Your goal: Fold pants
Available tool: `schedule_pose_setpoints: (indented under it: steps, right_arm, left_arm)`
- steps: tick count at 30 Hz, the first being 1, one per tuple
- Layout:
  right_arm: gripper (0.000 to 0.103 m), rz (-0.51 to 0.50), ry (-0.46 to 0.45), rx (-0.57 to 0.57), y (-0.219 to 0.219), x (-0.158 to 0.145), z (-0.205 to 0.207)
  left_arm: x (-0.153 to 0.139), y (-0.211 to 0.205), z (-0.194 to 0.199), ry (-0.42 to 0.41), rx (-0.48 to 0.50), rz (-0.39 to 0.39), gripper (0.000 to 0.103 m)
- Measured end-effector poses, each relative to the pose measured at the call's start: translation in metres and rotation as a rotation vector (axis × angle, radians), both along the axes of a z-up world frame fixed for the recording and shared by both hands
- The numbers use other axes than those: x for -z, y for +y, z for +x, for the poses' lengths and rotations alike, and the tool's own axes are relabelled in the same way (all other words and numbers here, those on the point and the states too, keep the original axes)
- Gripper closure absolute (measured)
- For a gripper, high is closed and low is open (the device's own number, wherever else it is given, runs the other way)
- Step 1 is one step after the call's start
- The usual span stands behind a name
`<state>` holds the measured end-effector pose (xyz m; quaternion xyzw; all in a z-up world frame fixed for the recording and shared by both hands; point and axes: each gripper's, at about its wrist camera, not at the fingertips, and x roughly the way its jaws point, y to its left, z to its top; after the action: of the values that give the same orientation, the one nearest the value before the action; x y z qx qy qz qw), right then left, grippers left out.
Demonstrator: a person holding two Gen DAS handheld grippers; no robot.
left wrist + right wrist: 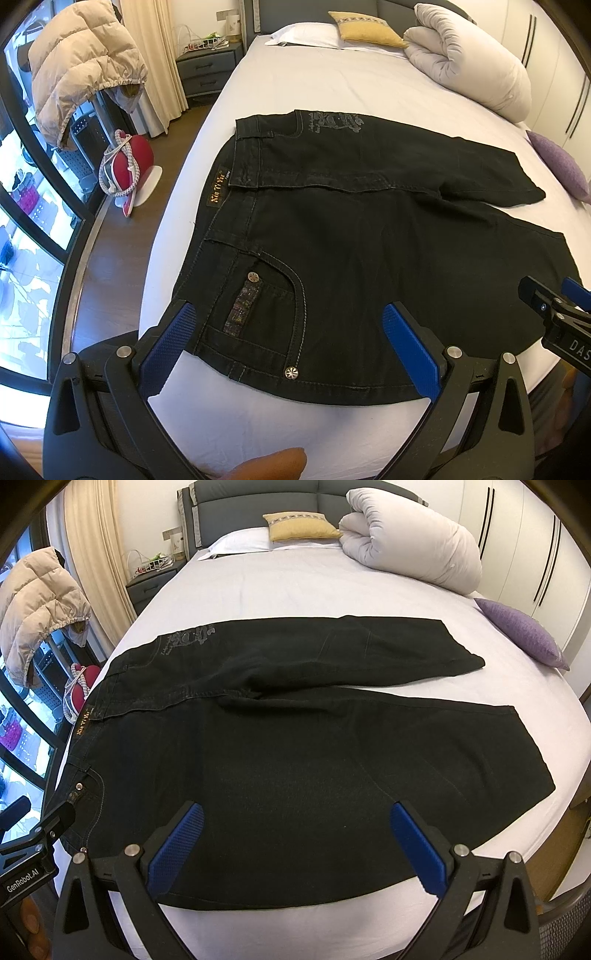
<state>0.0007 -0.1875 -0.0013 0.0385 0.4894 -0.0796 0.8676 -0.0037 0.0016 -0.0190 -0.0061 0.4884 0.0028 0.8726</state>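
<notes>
While the pants lie spread unfolded mid-frame on the bed | left gripper, right gripper: both wide open, empty | folding not yet begun, by my reckoning

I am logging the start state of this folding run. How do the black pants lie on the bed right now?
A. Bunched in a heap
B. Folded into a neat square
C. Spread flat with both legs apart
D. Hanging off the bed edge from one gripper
C: the black pants lie spread on the bed, legs splayed apart, while the left gripper and right gripper hover open, holding nothing.
</notes>
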Motion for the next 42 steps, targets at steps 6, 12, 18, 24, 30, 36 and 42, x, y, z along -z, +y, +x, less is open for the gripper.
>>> schedule_pose_setpoints:
  steps: [6, 12, 18, 24, 30, 36, 42]
  right_arm:
    - [0.0, 0.04, -0.035, -0.001, -0.009, 0.0, 0.004]
    - [0.0, 0.09, -0.127, -0.018, -0.022, -0.011, 0.012]
    - [0.0, 0.109, -0.225, -0.029, -0.037, -0.026, 0.034]
    - [0.0, 0.098, -0.293, -0.036, -0.049, -0.033, 0.06]
    - [0.0, 0.109, -0.287, -0.06, -0.061, -0.027, 0.085]
    - [0.0, 0.121, -0.262, -0.097, -0.07, -0.014, 0.095]
    - [0.005, 0.168, -0.201, -0.115, -0.078, 0.005, 0.1]
  left_arm:
    - [0.009, 0.001, 0.009, 0.045, 0.056, -0.087, 0.0]
    - [0.007, -0.003, 0.02, 0.05, 0.105, -0.132, 0.0]
    - [-0.008, -0.015, 0.029, -0.101, 0.159, -0.133, 0.0]
    - [0.0, -0.013, 0.072, 0.015, 0.069, -0.07, 0.0]
    - [-0.003, 0.01, 0.149, -0.062, 0.122, -0.035, 0.0]
    - [0.0, 0.022, 0.288, -0.029, 0.368, -0.062, 0.003]
    - [0.04, 0.025, 0.389, 0.153, 0.471, -0.025, 0.033]
